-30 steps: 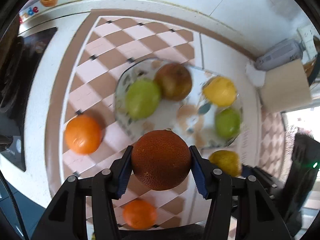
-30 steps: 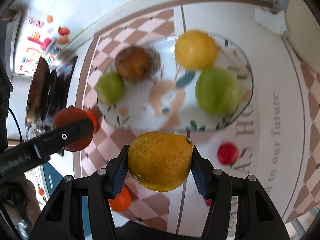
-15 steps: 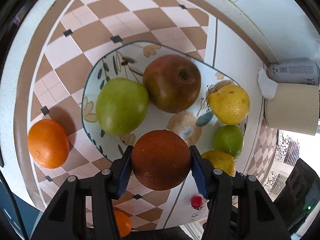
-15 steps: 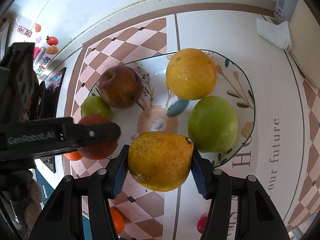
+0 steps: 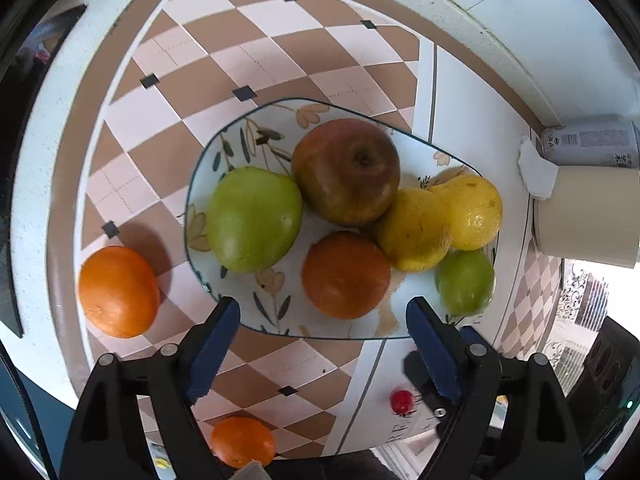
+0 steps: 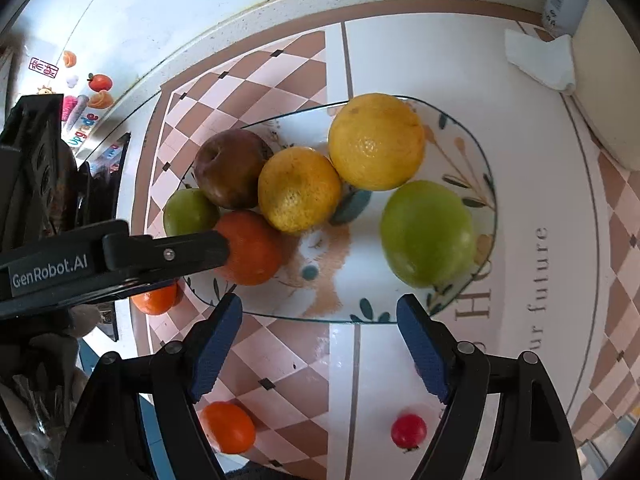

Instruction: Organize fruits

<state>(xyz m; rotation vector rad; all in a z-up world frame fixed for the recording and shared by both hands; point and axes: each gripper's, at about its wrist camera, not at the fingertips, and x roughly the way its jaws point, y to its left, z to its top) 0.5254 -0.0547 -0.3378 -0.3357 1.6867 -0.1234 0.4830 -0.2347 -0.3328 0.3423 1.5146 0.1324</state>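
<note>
Our left gripper and right gripper jaws just opened, both empty; dark orange and yellow orange sit mid-frame on plate. Crowded fruit could roll off if bumped while we withdraw.

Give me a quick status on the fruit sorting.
Left gripper and right gripper jaws just opened, empty. Six fruits on the plate. Two oranges and a small red fruit still outside.
</note>
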